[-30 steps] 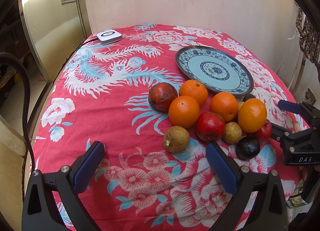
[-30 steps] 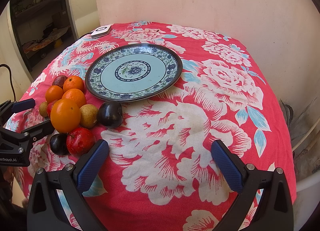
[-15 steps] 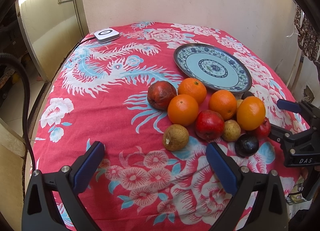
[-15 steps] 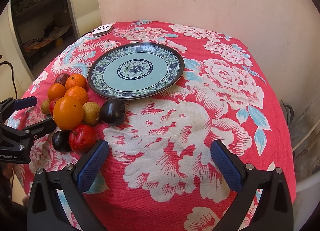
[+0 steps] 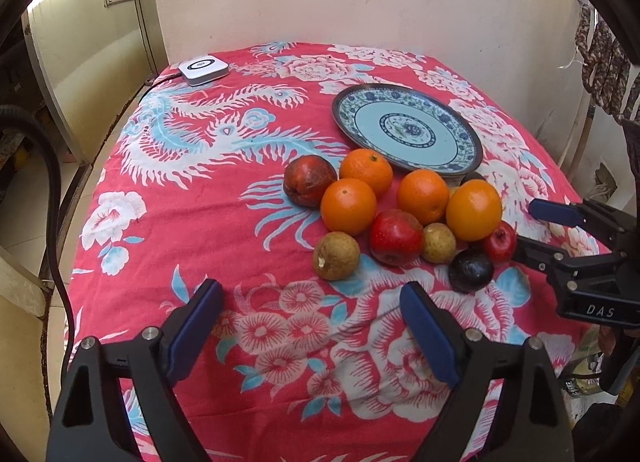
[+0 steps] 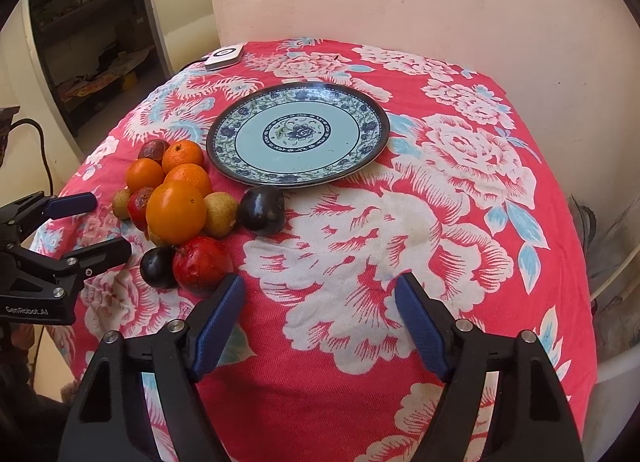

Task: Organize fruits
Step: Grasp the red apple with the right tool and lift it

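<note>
A heap of fruit lies on the red flowered cloth: several oranges [image 5: 348, 210], red fruits [image 5: 396, 236], brown round fruits [image 5: 335, 256] and dark plums [image 5: 470, 270]. Just behind the heap sits an empty blue patterned plate [image 5: 408, 130], also in the right wrist view [image 6: 298, 134]. My left gripper [image 5: 310, 288] hovers short of the heap, its jaws closing with nothing between them. My right gripper [image 6: 320, 282] is over bare cloth to the right of a red fruit [image 6: 202, 264], jaws closing on nothing. Each gripper shows in the other's view: the right [image 5: 528, 228], the left [image 6: 107, 224].
A white square device [image 5: 203, 69] with a cable lies at the table's far left corner. A pale wall stands behind the table. A black cable [image 5: 52, 182] hangs off the left edge. Bare cloth spreads left of the heap and right of the plate.
Both grippers' jaws have narrowed since half a second ago. The fruit and the plate have not moved, and both hands have kept their places.
</note>
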A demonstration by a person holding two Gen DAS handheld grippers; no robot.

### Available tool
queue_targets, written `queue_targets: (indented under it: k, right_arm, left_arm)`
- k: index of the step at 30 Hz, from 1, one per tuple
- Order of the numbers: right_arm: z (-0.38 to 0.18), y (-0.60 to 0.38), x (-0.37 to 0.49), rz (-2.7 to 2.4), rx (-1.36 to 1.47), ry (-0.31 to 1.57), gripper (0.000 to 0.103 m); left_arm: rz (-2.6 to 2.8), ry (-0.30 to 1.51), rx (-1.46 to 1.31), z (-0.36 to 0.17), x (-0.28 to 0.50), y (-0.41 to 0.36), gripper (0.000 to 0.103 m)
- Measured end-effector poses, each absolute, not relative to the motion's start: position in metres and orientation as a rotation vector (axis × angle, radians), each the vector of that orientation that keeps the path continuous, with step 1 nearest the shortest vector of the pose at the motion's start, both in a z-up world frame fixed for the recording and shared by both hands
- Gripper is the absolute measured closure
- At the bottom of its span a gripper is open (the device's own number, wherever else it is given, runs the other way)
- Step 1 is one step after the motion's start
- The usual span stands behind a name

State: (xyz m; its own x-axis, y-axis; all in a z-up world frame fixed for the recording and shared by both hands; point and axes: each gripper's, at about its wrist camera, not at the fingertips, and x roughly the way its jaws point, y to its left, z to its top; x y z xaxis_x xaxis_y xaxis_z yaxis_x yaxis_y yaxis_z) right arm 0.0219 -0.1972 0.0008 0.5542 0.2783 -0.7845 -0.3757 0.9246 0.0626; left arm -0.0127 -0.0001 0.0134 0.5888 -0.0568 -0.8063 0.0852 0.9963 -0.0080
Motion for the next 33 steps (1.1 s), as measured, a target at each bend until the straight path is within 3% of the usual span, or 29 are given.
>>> queue_targets:
  k: [7,21,25,33]
  right_arm:
    - [0.004,-0.192,0.016,0.426,-0.133,0.913,0.041]
    - [0.012,-0.174,-0.001,0.549,-0.185,0.923,0.048]
    - [0.009,-0.165,0.002,0.569,-0.186,0.936,0.06]
    - [0.008,-0.16,0.006,0.583,-0.172,0.938,0.066]
  left_arm:
    - [-0.103,0.921,0.033,0.019,-0.01,0.0,0.025]
    - [-0.168,0.963,0.001,0.017,0.0,-0.002,0.075]
    - [-0.18,0.969,0.001,0.018,-0.001,-0.003,0.077]
    - [-0.195,0.971,0.004,0.02,-0.006,-0.004,0.077]
